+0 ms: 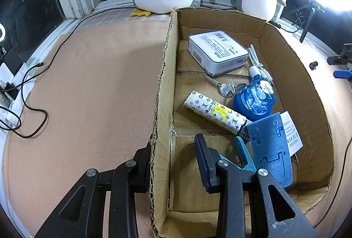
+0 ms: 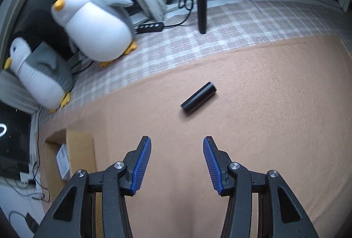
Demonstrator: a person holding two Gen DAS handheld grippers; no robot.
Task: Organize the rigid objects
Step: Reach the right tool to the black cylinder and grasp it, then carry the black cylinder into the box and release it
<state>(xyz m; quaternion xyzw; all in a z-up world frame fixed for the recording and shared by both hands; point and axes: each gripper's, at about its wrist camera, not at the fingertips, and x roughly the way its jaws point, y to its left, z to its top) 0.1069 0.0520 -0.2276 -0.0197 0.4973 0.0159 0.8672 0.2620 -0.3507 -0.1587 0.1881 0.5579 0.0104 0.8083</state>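
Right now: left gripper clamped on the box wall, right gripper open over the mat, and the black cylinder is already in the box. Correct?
One error: the black cylinder is not in the cardboard box; it lies on the mat ahead of the right gripper, as the right wrist view shows. The left gripper is clamped on the box wall and the right is open.

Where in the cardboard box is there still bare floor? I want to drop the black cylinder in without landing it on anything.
Free: the near end of the cardboard box, between the left gripper on its wall and the patterned tube; also a strip along the left wall beside the white case. Crowded: the right half, with keys, blue bottle and blue stand. The black cylinder lies outside.
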